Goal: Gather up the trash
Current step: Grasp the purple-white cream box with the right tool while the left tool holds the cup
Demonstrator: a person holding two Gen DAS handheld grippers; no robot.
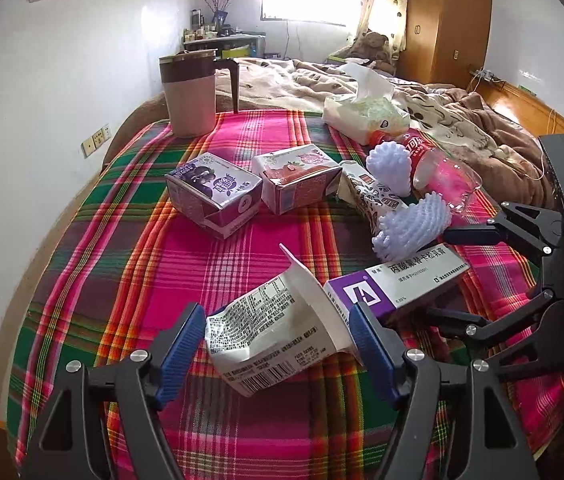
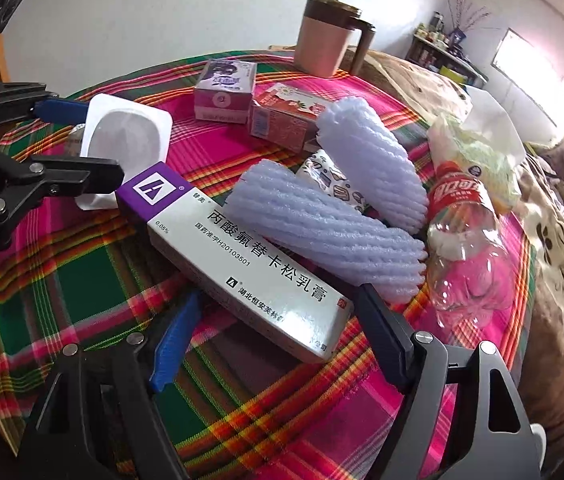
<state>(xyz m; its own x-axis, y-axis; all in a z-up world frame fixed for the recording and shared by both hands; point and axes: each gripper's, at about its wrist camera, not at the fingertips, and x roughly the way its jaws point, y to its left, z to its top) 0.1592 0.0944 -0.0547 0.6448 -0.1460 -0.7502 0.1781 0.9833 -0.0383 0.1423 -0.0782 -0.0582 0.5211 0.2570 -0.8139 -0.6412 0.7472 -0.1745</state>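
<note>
So the right gripper [image 2: 269,344] has its fingers open around the long medicine box [image 2: 237,256], which lies crosswise between them, while the left gripper [image 1: 277,344] straddles the yogurt cup [image 1: 277,328], unclamped.

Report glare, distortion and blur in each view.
Left wrist: window blown out to white, fisheye bends the plaid cloth edge, dark corners. Right wrist: window overexposed, same curving; medicine box print reads sharp.

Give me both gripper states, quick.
Left gripper: open, straddling the yogurt cup, pads not pressing.
Right gripper: open, straddling the medicine box, not gripped.
</note>
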